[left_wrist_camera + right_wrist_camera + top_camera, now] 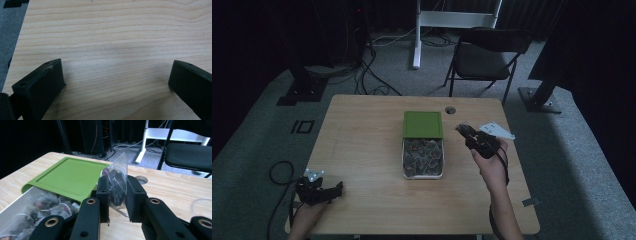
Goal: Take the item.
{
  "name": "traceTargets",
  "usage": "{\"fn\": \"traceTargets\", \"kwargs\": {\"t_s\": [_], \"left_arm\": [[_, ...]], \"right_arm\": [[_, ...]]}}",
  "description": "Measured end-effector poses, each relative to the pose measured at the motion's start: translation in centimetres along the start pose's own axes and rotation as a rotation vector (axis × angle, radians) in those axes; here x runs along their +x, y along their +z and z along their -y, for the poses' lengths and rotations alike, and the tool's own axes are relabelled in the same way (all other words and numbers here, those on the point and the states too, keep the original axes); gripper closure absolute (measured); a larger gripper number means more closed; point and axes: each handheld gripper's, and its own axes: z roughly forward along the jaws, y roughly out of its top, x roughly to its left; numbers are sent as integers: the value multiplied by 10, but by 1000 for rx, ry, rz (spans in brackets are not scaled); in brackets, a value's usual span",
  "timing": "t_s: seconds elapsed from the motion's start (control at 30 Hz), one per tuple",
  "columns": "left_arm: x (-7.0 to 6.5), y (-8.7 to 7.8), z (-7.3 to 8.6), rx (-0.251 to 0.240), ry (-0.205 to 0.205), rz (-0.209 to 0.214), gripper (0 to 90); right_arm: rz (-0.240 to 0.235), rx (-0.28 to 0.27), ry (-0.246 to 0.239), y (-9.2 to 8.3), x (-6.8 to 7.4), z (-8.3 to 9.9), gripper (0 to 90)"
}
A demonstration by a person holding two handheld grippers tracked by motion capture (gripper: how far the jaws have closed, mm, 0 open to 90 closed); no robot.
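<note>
Right hand-held gripper (117, 195) pinches a clear sachet of dark dried bits (117, 182) near my desk's (362, 150) right edge; left hand-held gripper (116, 82) wide open at near-left corner.

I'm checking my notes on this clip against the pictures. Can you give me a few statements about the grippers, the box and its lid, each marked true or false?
1. The right gripper is shut on a clear sachet of dark contents. True.
2. The left gripper holds a sachet too. False: its jaws stand wide apart over bare table.
3. The green lid fully covers the box. False: it is slid back, exposing sachets inside.
4. A black folding chair stands beyond the table. True.
</note>
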Motion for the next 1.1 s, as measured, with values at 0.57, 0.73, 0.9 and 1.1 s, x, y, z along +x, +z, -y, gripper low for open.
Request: {"fn": "traceTargets", "kwargs": {"t_s": [0.57,0.73,0.9,1.1], "left_arm": [[0,0,0,1,0,0,5],[0,0,0,1,0,0,5],[0,0,0,1,0,0,5],[0,0,0,0,0,0,5]], "right_arm": [[129,-16,40,-4,-60,2,753],[173,-12,59,-4,-79,4,754],[200,-4,74,-2,-95,4,754],[218,8,85,4,-107,4,754]]}}
